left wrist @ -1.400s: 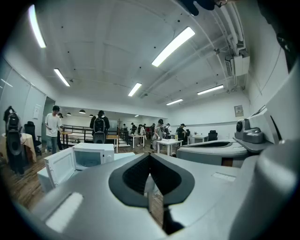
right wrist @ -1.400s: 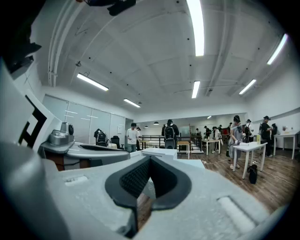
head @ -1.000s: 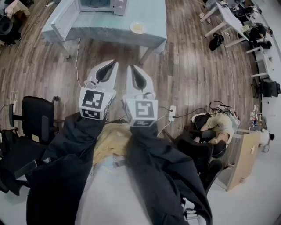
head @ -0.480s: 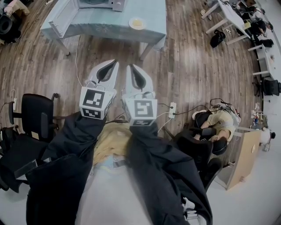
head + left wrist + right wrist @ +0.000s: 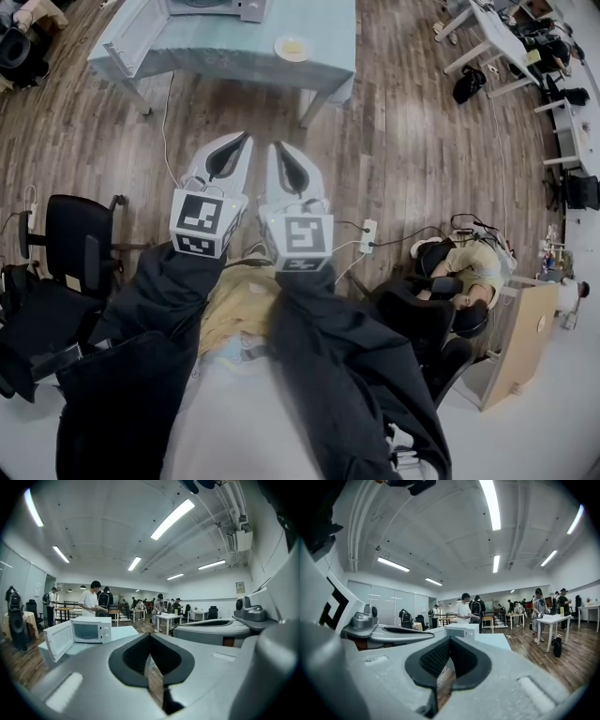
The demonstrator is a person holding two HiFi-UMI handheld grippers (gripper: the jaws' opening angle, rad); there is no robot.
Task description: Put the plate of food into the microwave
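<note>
The white plate of food (image 5: 292,49) lies on a table with a light blue cloth (image 5: 234,56) at the top of the head view. Left of it on the same table stands the white microwave (image 5: 211,7) with its door (image 5: 139,33) swung open. In the left gripper view the microwave (image 5: 91,630) shows its open door (image 5: 58,641). My left gripper (image 5: 246,137) and right gripper (image 5: 273,145) hang side by side over the wooden floor, well short of the table. Both are shut with nothing between their jaws. The plate is hidden in both gripper views.
Black office chairs (image 5: 80,248) stand at the left. A person sits on a chair (image 5: 469,267) at the right, near a power strip (image 5: 367,241) with cables on the floor. White desks (image 5: 487,33) stand at the far right. Several people (image 5: 91,602) stand behind the microwave.
The table with the plate has slid slightly toward the top of the head view. Both grippers stay shut and side by side.
</note>
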